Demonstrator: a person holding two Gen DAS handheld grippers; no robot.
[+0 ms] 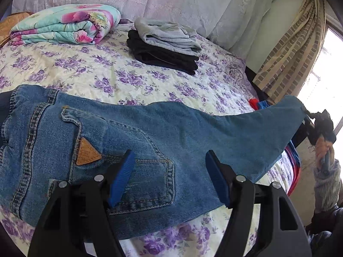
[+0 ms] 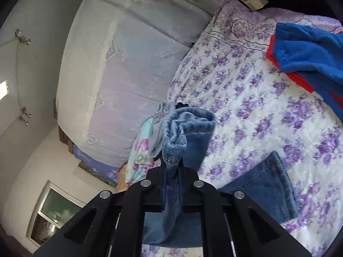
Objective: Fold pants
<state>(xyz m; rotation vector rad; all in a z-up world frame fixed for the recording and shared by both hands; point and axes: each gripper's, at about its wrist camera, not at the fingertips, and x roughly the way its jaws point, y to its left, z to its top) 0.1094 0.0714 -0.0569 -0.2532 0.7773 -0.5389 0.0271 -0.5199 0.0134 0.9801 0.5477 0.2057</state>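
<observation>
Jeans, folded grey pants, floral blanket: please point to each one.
Jeans [image 1: 137, 132]: left wrist view, on the seat denim beside the back pocket.
Folded grey pants [image 1: 167, 35]: left wrist view, top layer.
Floral blanket [image 1: 64, 23]: left wrist view, upper surface.

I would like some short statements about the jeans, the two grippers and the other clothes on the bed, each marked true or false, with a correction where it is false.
1. The right gripper is shut on the jeans. True.
2. The left gripper clamps the jeans. False: its jaws stand open above the denim and its blue pads press on nothing.
3. The grey folded garment lies on top of the black folded garment. True.
4. The flowered blanket is spread flat over the bed. False: it lies folded in a bundle near the headboard.
5. A blue and red garment lies on the bedspread. True.
</observation>
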